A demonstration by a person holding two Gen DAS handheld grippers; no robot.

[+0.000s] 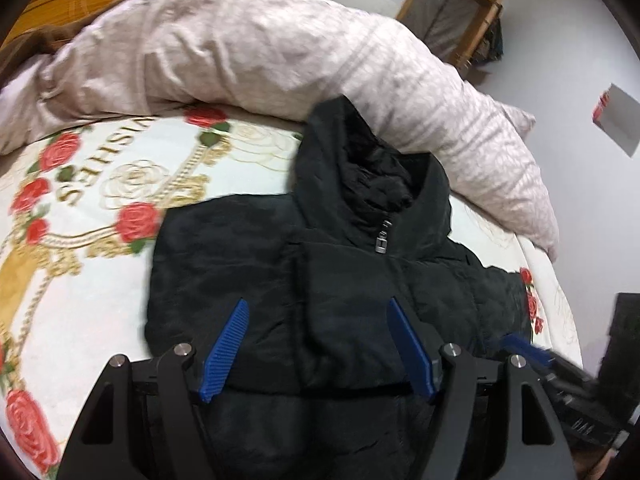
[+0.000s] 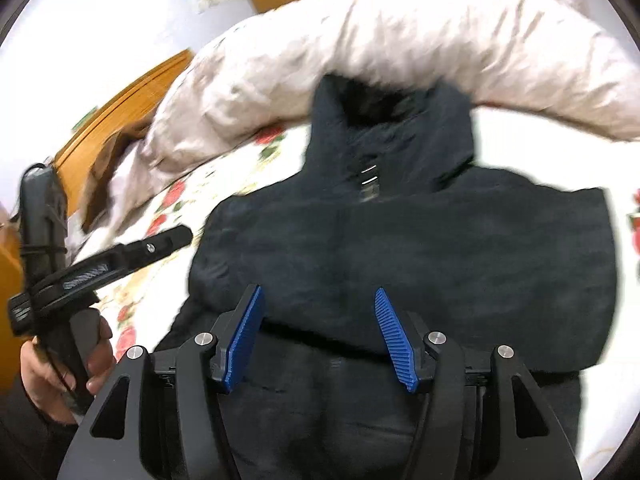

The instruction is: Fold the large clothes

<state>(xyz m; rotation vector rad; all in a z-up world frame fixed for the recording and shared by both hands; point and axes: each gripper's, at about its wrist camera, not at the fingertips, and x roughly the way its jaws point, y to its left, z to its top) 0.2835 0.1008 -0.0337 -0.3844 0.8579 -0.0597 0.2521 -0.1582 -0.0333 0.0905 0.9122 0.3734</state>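
A black hooded puffer jacket (image 1: 320,264) lies front-up on the rose-print bedsheet (image 1: 80,208), zipped, with its hood toward the duvet and its sides folded in. My left gripper (image 1: 318,308) hovers over the jacket's lower part, open and empty. My right gripper (image 2: 318,296) also hovers over the jacket (image 2: 400,240), open and empty. The right gripper's blue tip (image 1: 520,342) shows at the right edge of the left wrist view. The left gripper's body (image 2: 100,264), held in a hand, shows at the left of the right wrist view.
A rumpled pale pink duvet (image 1: 260,48) lies across the far side of the bed behind the hood. A wooden headboard (image 2: 120,108) and a brown cloth (image 2: 104,168) are at the left. A wooden-framed door (image 1: 448,12) is in the far wall.
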